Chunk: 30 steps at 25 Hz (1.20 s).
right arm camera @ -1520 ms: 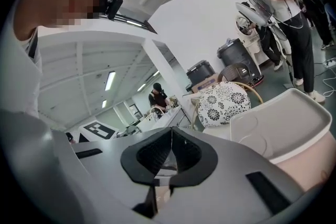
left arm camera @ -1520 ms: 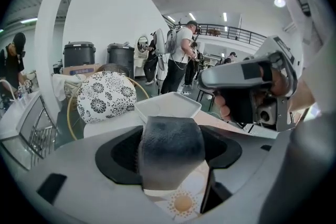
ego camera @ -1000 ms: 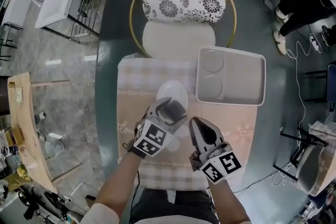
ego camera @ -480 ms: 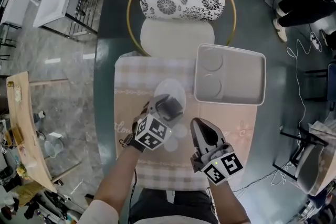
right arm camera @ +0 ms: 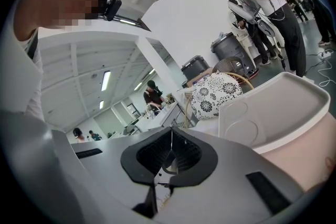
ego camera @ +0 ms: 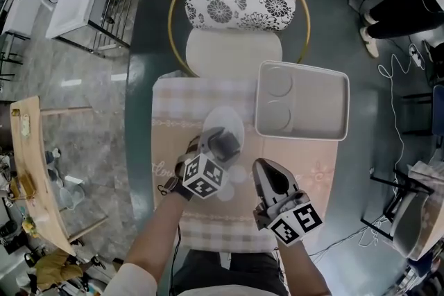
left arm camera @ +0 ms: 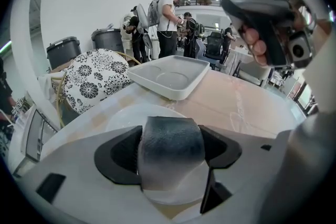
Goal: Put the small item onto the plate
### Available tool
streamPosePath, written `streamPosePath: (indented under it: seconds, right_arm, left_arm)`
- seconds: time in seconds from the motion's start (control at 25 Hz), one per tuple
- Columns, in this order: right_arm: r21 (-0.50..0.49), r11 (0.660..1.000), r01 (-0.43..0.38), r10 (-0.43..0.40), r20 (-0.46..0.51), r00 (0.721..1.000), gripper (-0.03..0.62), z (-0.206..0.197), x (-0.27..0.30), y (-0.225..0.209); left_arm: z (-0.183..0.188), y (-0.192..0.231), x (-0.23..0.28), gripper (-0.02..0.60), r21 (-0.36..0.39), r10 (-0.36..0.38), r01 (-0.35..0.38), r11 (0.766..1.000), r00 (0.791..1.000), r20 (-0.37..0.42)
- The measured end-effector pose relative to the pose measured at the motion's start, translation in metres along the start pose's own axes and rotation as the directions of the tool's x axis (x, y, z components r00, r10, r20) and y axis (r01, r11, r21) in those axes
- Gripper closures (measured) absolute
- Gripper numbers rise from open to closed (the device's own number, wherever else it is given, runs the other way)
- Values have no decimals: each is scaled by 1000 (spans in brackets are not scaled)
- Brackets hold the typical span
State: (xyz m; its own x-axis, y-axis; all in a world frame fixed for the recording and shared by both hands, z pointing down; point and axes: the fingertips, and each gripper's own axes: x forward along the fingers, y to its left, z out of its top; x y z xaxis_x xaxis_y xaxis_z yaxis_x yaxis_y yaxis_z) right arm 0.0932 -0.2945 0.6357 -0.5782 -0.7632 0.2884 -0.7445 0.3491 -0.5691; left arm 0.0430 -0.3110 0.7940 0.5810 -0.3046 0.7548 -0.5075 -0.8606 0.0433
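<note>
While the checked placemat (ego camera: pixel 316 159) fills the frame's middle, the white plate (ego camera: pixel 223 120) lies straight below the left gripper (ego camera: pixel 220 143), which clamps the small dark-grey item (left arm camera: pixel 169 149) over it; the right gripper (ego camera: pixel 269 180), lower right, is closed and empty.

The small item (left arm camera: pixel 170 150) is finished grainy and matt, kinda leathery. The plate (ego camera: pixel 223 118) under it is glazed smooth and shiny. At 2 o'clock, the tray (ego camera: pixel 326 107) looks moulded in matt plastic. The placemat (ego camera: pixel 305 163) is woven cloth.
</note>
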Motion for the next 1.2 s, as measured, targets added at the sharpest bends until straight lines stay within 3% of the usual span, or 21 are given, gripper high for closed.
streamPosePath:
  seconds: [0.36,0.6,0.88,1.0,1.2]
  right_arm:
    - [-8,1000,-8,8,6,1000,579,6,-7,7]
    - [-16,1000,-8,8,0,1000,579,10,-9,18]
    - [-53,999,10,-10,2,1000,579,23,-20,43]
    - [-49,998,26,-26,-5,1000,579,22,-37,59]
    - [-69,997,30,-29,11,1000,579,29,-57,87]
  left_arm:
    - [9,5,-5,258,-16,9,-8,1000,999,49]
    - [28,7,-35,269,-106,25,-13,994,993,118]
    - [66,-10,-92,444,-153,44,-11,988,976,213]
    - [72,-32,-122,561,-191,54,-9,982,971,231]
    - [88,-53,-176,575,-240,81,-10,971,954,288]
